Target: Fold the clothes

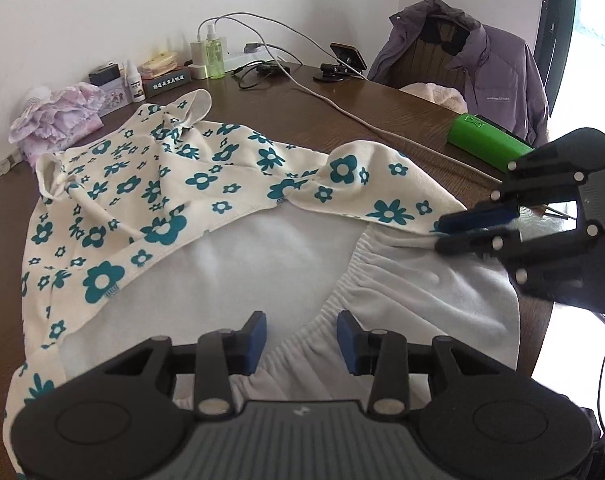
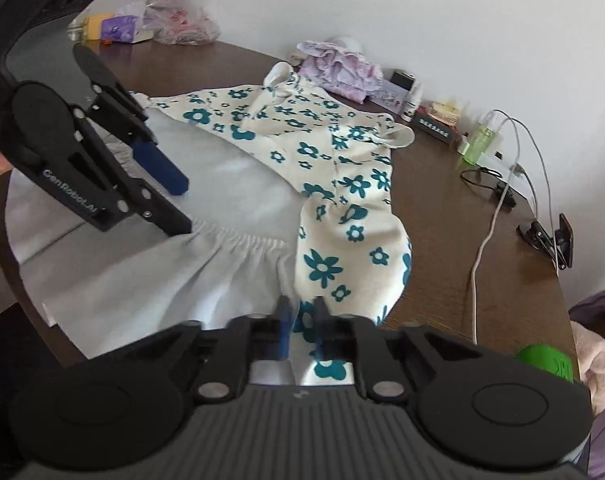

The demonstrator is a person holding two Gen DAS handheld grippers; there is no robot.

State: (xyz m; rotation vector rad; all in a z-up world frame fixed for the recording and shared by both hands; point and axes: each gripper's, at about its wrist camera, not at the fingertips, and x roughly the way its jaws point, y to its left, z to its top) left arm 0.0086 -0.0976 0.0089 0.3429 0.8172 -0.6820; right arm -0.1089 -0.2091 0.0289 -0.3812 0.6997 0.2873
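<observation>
A cream garment with teal flowers (image 1: 162,184) lies spread on the brown table, its white lining (image 1: 254,256) and gathered elastic waistband (image 1: 342,284) turned up toward me. It also shows in the right wrist view (image 2: 334,184). My left gripper (image 1: 301,340) is open, its blue pads on either side of the waistband. My right gripper (image 2: 301,320) is shut on the flowered edge of the garment beside the waistband; it shows in the left wrist view (image 1: 442,228) at the right. The left gripper (image 2: 178,204) appears open at the left of the right wrist view.
A crumpled lilac garment (image 1: 58,120) lies at the back left. Bottles, boxes and white cables (image 1: 214,52) line the wall. A phone on a stand (image 1: 342,60), a green block (image 1: 486,140) and a chair with a purple jacket (image 1: 482,68) stand at the right.
</observation>
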